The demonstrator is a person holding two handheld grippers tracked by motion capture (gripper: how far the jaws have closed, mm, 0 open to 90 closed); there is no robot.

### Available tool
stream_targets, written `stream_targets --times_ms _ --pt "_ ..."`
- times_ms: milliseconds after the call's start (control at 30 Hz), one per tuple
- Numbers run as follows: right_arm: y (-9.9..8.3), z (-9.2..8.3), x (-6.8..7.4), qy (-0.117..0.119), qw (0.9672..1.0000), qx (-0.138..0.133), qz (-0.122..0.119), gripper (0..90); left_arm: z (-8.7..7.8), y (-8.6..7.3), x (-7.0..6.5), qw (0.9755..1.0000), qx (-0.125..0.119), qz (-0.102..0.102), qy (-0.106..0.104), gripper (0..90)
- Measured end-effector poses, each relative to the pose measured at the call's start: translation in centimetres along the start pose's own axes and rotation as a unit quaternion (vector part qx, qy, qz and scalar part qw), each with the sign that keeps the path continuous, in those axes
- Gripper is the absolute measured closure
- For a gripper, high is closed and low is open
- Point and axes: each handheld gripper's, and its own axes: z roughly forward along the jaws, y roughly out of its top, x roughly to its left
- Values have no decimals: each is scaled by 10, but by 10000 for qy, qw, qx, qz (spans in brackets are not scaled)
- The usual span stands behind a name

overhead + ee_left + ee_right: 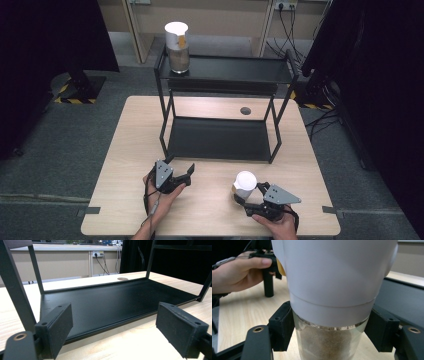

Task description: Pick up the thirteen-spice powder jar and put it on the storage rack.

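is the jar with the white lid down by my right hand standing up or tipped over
Upright. The jar stands on the table with its white lid on top, and the right tool is shut on its clear body below the lid.

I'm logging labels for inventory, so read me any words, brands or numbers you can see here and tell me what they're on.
No readable text anywhere.
Jar on the table: plain white lid, small yellow tag, no legible print.
Jar on the shelf: yellowish tag, too small to read.
Floor stand: yellow-black hazard stripes, no words.

The table (210, 200) is showing pale, matt wood grain; the shelf rack (220, 137) is looking like smooth black metal; the near jar (332, 340) is showing clear glass under a glossy white plastic lid (332, 275).
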Motion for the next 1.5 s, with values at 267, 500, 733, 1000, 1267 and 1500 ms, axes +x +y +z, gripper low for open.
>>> stream_targets --times_ms 267,500,733,1000,1267,1500 --pt "6 -5 4 -367 9991 -165 101 311 0 0 0 10000 -2 11 3 134" --pt "10 -9 4 -629 9976 -276 130 312 0 0 -1 10000 -8 18 8 134" --pt "18 -9 4 -773 9960 -438 111 312 0 -1 0 10000 -16 22 4 135" --pt "28 -10 4 -939 9935 -634 66 312 0 -1 -1 10000 -17 29 15 136" --pt "34 -11 4 -1104 9909 -763 88 312 0 -1 -1 10000 -14 36 21 136" --pt "41 -9 5 -1215 9886 -886 63 312 0 -1 -1 10000 -17 28 21 135"
